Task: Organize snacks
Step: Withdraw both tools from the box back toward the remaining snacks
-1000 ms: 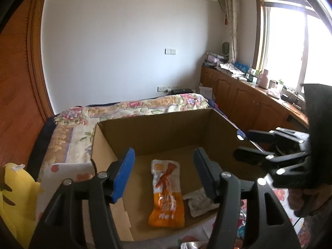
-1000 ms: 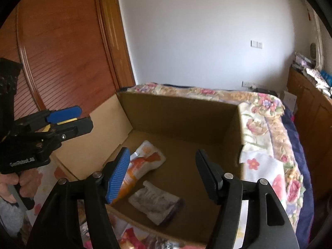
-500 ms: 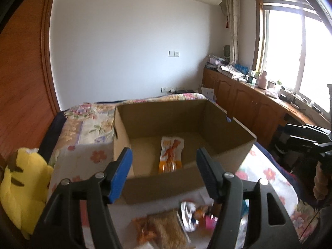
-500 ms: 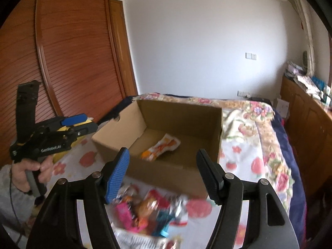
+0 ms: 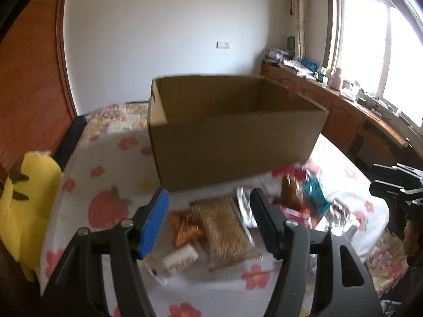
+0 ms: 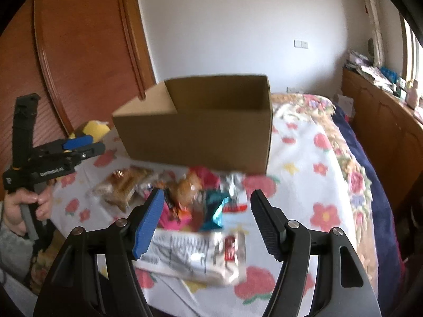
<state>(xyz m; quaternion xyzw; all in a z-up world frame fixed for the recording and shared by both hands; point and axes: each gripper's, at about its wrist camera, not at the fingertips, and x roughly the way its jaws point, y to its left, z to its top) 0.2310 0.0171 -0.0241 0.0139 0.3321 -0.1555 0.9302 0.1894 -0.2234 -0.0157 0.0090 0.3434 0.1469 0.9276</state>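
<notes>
Two hand-held grippers face a heap of snack packets lying on the bed (image 6: pixel 325 174), on the floral sheet just in front of the cardboard box (image 5: pixel 232 142). The box stands upright and open-topped behind the heap; its near wall hides whatever lies inside.

Left hand-held gripper (image 5: pixel 208 222): jaws released, nothing between the pads. In its own view, a tan textured packet (image 5: pixel 224 227) appears in the gap between the fingers, below and ahead of them. Its long axis runs roughly away from the camera, leaning slightly toward the lower right, so it lies close to parallel with the fingers. An orange foil packet (image 5: pixel 185 228) touches its left edge, and a small white packet (image 5: pixel 179 260) lies nearer the camera.

Right hand-held gripper (image 6: pixel 205 218): jaws released and empty. A large white printed bag (image 6: pixel 193 257) lies below the fingers, with its long axis crosswise to them. The teal packet (image 6: pixel 215 208) and the pink packet (image 6: pixel 171 215) sit beyond it, toward the box.

Judgement: the left unit is nearer the tan packet and already lined up with it; closing across its short width looks feasible. The right unit is nearer the white bag, teal and pink items. Motion blur prevents reading exact edges or overlaps within the heap.
</notes>
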